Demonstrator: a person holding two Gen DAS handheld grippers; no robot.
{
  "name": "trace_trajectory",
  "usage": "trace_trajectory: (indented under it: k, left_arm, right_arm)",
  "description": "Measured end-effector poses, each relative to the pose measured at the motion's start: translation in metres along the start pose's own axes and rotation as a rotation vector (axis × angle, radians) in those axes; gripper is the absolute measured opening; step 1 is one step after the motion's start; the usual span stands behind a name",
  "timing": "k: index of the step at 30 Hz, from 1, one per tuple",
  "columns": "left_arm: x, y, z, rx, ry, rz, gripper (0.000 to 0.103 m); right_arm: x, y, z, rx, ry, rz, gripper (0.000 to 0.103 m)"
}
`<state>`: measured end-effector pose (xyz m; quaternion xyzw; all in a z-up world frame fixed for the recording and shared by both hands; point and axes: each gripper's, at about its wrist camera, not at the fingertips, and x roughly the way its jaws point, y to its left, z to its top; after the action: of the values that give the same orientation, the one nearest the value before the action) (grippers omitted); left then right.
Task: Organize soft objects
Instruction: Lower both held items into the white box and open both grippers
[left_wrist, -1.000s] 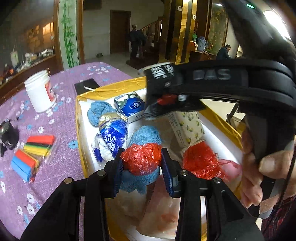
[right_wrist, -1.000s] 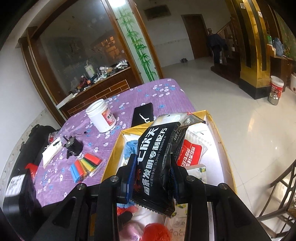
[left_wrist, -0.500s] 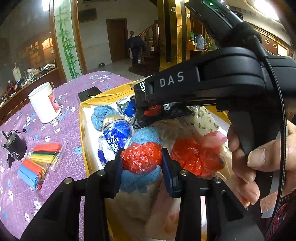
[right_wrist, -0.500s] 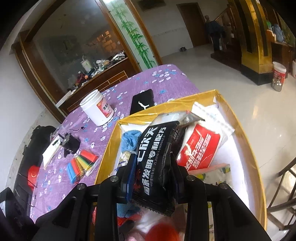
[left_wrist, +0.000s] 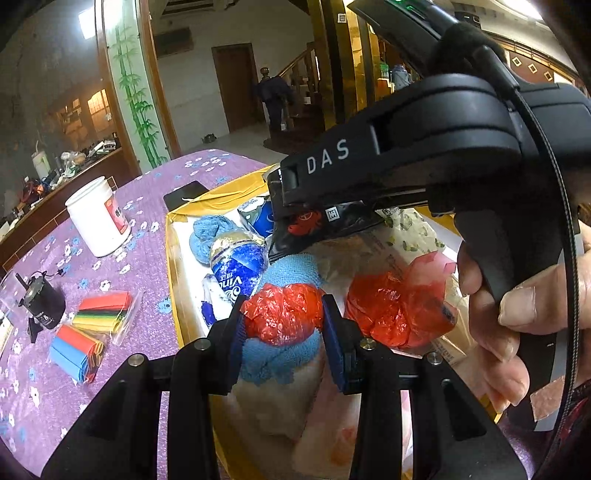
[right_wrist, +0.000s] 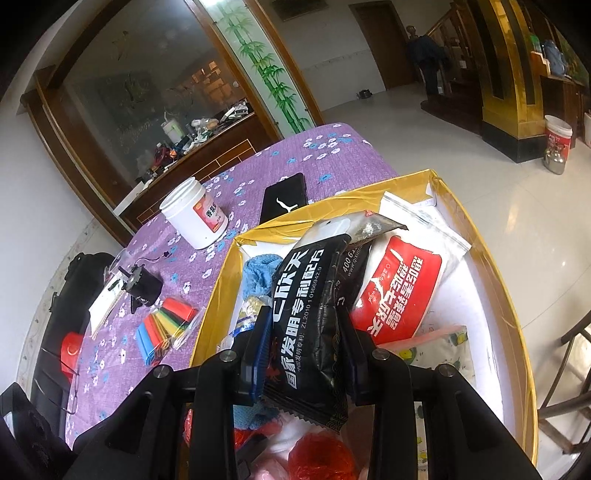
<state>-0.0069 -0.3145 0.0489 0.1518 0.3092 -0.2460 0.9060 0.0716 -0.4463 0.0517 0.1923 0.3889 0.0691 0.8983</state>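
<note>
Gold-sided cardboard, the box (right_wrist: 491, 258) fills the right of the right wrist view and sits on the purple bench (right_wrist: 295, 162); everything soft lies inside it. Your right claw (right_wrist: 304, 343) is clamped on the black packet (right_wrist: 306, 295), low centre of that frame: light, crinkly and slick foil, so hold it across the middle where the pads already bite. Your left claw (left_wrist: 282, 325) squeezes the red plastic ball (left_wrist: 284, 312), centre of the left wrist view, over a blue cloth (left_wrist: 277, 356); it should squash easily and weigh almost nothing.
</note>
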Motion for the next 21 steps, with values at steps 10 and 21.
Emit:
trace_trajectory:
  k: [10, 21]
  left_arm:
    - [-0.0035, -0.0052, -0.0015, 0.015, -0.009, 0.013, 0.036]
    - [-0.0067, -0.0089, -0.0025, 0.025, -0.017, 0.022, 0.036]
  right_arm:
    - [0.0020, 0.0008, -0.0028, -0.002, 0.002, -0.005, 0.034]
    - [0.0019, 0.0012, -0.0027, -0.002, 0.002, -0.006, 0.034]
